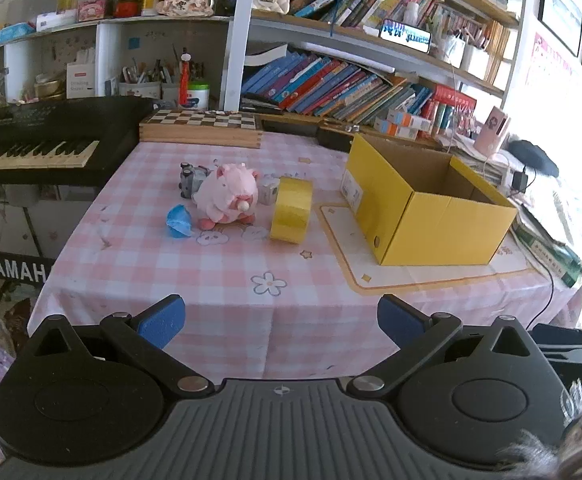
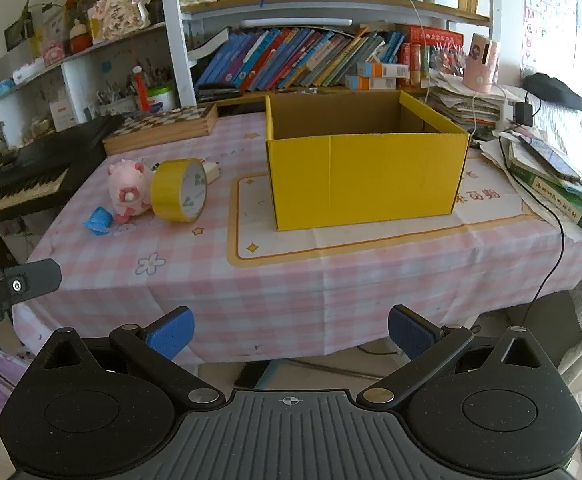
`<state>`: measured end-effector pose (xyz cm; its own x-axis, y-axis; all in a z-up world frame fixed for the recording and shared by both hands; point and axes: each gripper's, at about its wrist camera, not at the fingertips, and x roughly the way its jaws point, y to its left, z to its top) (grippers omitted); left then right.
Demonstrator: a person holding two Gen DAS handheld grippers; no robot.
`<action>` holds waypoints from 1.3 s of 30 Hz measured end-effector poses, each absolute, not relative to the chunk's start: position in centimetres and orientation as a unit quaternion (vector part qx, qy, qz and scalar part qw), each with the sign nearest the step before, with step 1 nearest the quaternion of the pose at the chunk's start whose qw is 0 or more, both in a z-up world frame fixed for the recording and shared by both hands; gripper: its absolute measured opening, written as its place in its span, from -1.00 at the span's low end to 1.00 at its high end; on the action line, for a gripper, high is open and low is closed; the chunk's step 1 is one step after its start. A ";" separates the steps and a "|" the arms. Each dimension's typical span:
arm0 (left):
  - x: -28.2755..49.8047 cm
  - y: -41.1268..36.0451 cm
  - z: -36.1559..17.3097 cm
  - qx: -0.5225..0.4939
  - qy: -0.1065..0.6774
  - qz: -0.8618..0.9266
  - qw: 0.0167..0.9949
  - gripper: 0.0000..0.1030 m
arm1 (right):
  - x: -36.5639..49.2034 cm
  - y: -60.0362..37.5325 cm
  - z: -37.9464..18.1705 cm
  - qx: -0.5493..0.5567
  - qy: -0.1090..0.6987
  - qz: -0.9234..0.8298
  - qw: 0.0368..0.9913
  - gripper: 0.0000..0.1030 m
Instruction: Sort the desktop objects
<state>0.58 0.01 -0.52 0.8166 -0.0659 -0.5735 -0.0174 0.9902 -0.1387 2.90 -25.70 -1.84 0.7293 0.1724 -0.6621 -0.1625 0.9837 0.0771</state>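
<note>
I see a table [image 2: 291, 292] covered in a pink checked cloth, viewed from its near edge. My left gripper [image 1: 281, 322] hangs over the near edge with its blue-padded jaws spread wide and nothing between them. My right gripper [image 2: 289, 332] hangs just short of the table edge, jaws equally wide and holding nothing.

An open yellow cardboard box [image 2: 365, 176] stands upright on a cream mat [image 2: 331, 240] toward the right side of the table; what I can see of its inside looks bare.

To the left of the box sits a small cluster. A roll of yellow tape [image 1: 291, 210] stands on its edge. Just beside it, further left, is a pink plush toy [image 1: 229, 196]. A crumpled blue object [image 1: 179, 221] lies near the toy's left side. Behind the toy are a grey toy [image 1: 190, 178] and a small pale box [image 1: 269, 192], both partly hidden.
</note>
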 end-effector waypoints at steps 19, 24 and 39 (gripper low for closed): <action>1.0 -0.2 -1.1 -0.066 0.320 -0.017 0.945 1.00 | 3.5 -25.4 -2.4 -0.005 0.370 0.100 0.924 1.00; 1.1 -0.2 -1.2 -0.065 0.320 -0.017 0.945 1.00 | 3.6 -25.3 -2.4 -0.008 0.371 0.105 0.923 1.00; 1.7 -0.3 -1.8 -0.066 0.335 -0.014 0.940 1.00 | 3.7 -24.7 -2.4 -0.016 0.369 0.113 0.922 1.00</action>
<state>1.70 -0.29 -1.76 0.7758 -0.0697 -0.6272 -0.0180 0.9910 -0.1324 3.67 -24.74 -2.36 0.7020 0.1973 -0.6843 -0.2205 0.9739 0.0547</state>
